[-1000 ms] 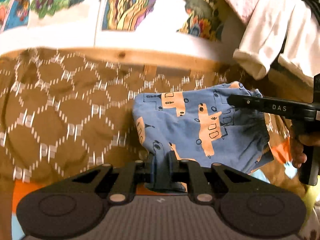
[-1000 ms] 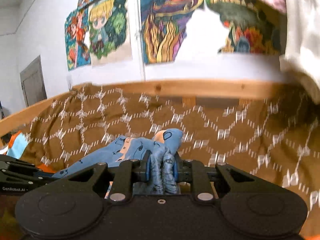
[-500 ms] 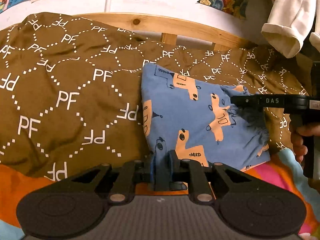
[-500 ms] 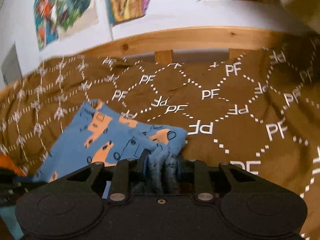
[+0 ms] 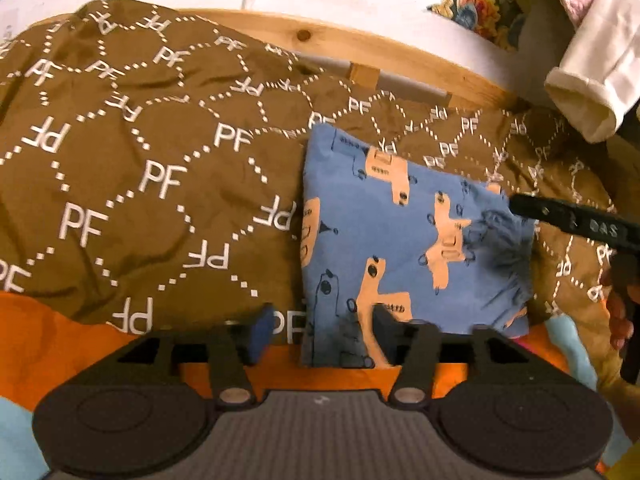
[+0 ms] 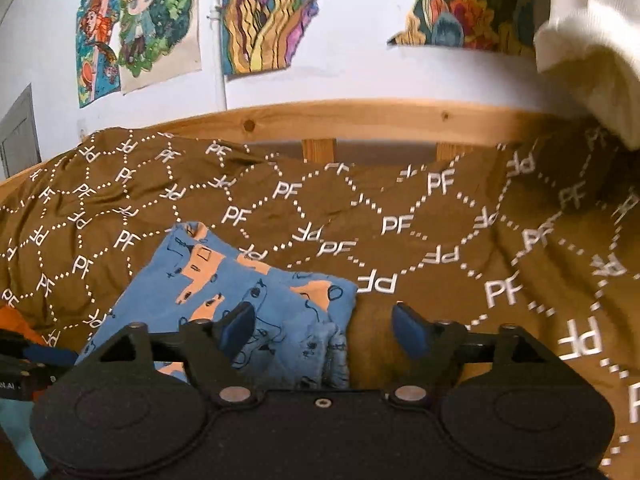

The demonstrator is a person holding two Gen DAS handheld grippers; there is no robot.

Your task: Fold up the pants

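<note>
A brown bedspread (image 5: pixel 152 168) printed with white PF letters covers the bed, with an orange sheet (image 5: pixel 52 332) at the near edge, a wooden bed rail (image 6: pixel 360 120) behind, and colourful posters (image 6: pixel 140 36) on the white wall. The folded blue pants (image 5: pixel 404 248) with orange vehicles lie flat on the spread, at about four o'clock from its middle. The left gripper (image 5: pixel 320 330) is opening — its jaws stand apart, the pants' near corner between them but the pads not pressing. The right gripper (image 6: pixel 324 330) is opening too, wide, with the bunched waistband edge lying loose between its fingers (image 6: pixel 408 330). Only the left view shows the right gripper from the side, at three o'clock over the pants' right edge, with a hand (image 5: pixel 618 312) on it. The right view alone gives the posters in full and a grey door (image 6: pixel 18 136) at nine o'clock; both catch white cloth (image 6: pixel 592 40) hanging at one to two o'clock.
</note>
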